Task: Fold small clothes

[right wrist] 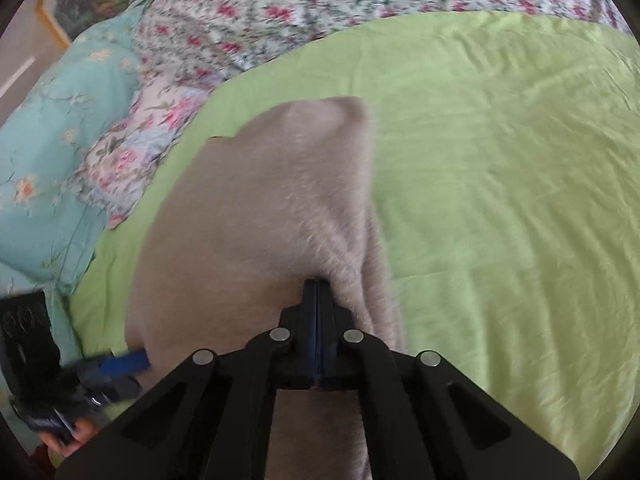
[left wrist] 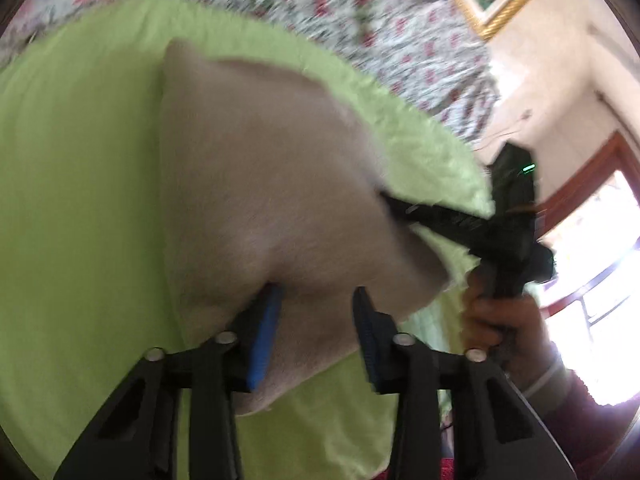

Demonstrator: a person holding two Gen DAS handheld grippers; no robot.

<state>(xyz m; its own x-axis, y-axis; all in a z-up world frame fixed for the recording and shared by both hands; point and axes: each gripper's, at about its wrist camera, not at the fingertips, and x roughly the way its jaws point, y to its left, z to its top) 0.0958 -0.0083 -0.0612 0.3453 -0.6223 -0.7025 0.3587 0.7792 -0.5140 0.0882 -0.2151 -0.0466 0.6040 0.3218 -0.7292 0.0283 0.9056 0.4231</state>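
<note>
A small beige fleece garment point(left wrist: 256, 184) lies on a light green sheet point(left wrist: 72, 184). My left gripper point(left wrist: 316, 296) is open, its blue-padded fingers spread over the garment's near edge. My right gripper point(right wrist: 317, 284) is shut on a bunched fold of the same garment point(right wrist: 256, 216) and lifts it a little. In the left wrist view the right gripper point(left wrist: 390, 200) reaches in from the right and pinches the cloth's edge. In the right wrist view the left gripper point(right wrist: 128, 362) shows at the lower left beside the garment.
The green sheet point(right wrist: 500, 168) covers a bed. A floral quilt point(right wrist: 248, 12) and a turquoise pillow point(right wrist: 52, 168) lie at the far side. A framed picture point(left wrist: 500, 8) hangs on the wall and a bright window point(left wrist: 600, 248) is at right.
</note>
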